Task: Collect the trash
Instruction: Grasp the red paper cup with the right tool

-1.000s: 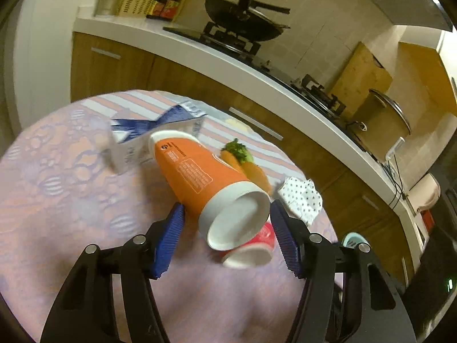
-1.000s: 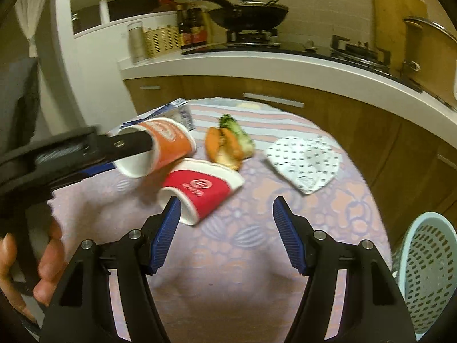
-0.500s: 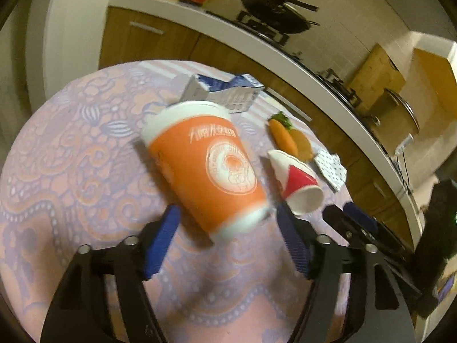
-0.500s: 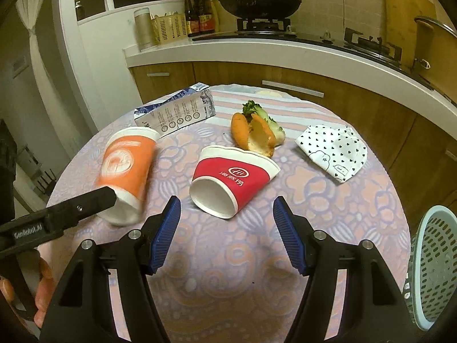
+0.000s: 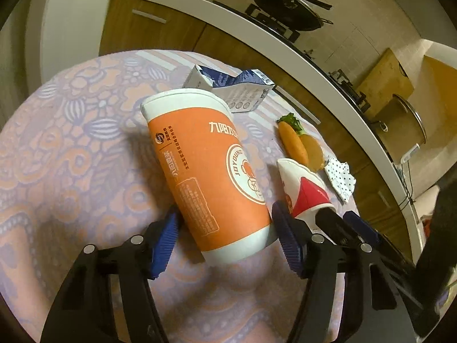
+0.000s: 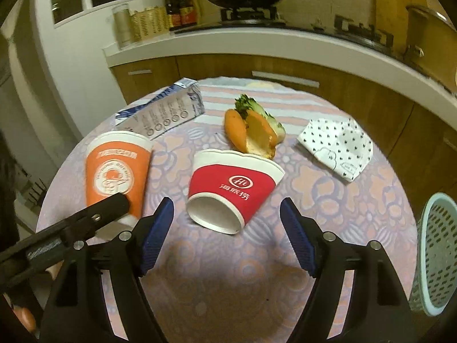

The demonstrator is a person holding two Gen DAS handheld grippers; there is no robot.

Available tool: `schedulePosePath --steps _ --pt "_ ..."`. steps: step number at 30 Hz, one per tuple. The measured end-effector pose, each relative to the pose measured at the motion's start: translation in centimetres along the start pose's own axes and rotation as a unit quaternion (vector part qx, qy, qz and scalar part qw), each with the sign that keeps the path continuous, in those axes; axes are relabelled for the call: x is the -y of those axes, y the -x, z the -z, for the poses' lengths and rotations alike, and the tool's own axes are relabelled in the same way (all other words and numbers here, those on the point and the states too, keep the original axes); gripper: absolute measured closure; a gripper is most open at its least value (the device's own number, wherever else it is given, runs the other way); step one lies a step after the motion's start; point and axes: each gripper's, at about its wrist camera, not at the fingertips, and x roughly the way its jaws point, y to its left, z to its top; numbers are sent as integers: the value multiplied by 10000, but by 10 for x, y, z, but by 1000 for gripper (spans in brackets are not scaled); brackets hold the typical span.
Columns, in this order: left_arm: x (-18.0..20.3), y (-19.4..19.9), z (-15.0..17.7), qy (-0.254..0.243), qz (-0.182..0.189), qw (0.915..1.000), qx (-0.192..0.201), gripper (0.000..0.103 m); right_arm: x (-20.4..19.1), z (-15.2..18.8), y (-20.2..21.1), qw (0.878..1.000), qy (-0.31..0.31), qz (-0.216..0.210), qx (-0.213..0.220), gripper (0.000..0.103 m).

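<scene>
An orange paper cup (image 5: pixel 211 168) lies on its side on the round table (image 5: pixel 71 157), base toward my left gripper (image 5: pixel 225 240). The jaws stand wide open around the base, apart from it. It also shows in the right wrist view (image 6: pixel 115 171). A red paper cup (image 6: pixel 231 191) lies on its side, base toward my right gripper (image 6: pixel 227 228), which is open and just short of it. The red cup also shows in the left wrist view (image 5: pixel 302 191). A blue-and-white milk carton (image 6: pixel 165 111), vegetable scraps (image 6: pixel 251 128) and a dotted napkin (image 6: pixel 337 145) lie farther back.
A pale blue plastic basket (image 6: pixel 437 251) stands off the table's right edge. A kitchen counter (image 6: pixel 257 48) with a wok and bottles runs behind the table. The two grippers are close side by side.
The orange cup went from held up in the left gripper to lying on the table with the jaws open around its base. The right gripper moved closer to the red cup.
</scene>
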Motion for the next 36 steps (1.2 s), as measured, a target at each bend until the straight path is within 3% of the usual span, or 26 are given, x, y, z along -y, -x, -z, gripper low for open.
schedulePosePath --steps 13,15,17,23,27,36 --pt "-31 37 -2 92 227 9991 348 44 -5 -10 -30 9991 -290 20 -299 30" --pt "-30 37 -2 77 250 9990 352 44 -6 -10 -32 9991 -271 63 -306 37" --pt "-29 39 -1 65 313 9988 358 45 -6 -9 -30 9992 -278 73 -273 37" --pt "-12 49 2 -130 631 9968 471 46 0 -5 -3 9996 -260 -49 -10 38" --pt "12 57 6 -401 845 9942 539 47 10 -2 27 9992 -237 104 314 38" --pt "60 47 18 -509 1485 9874 200 49 67 10 78 9947 -569 472 718 38"
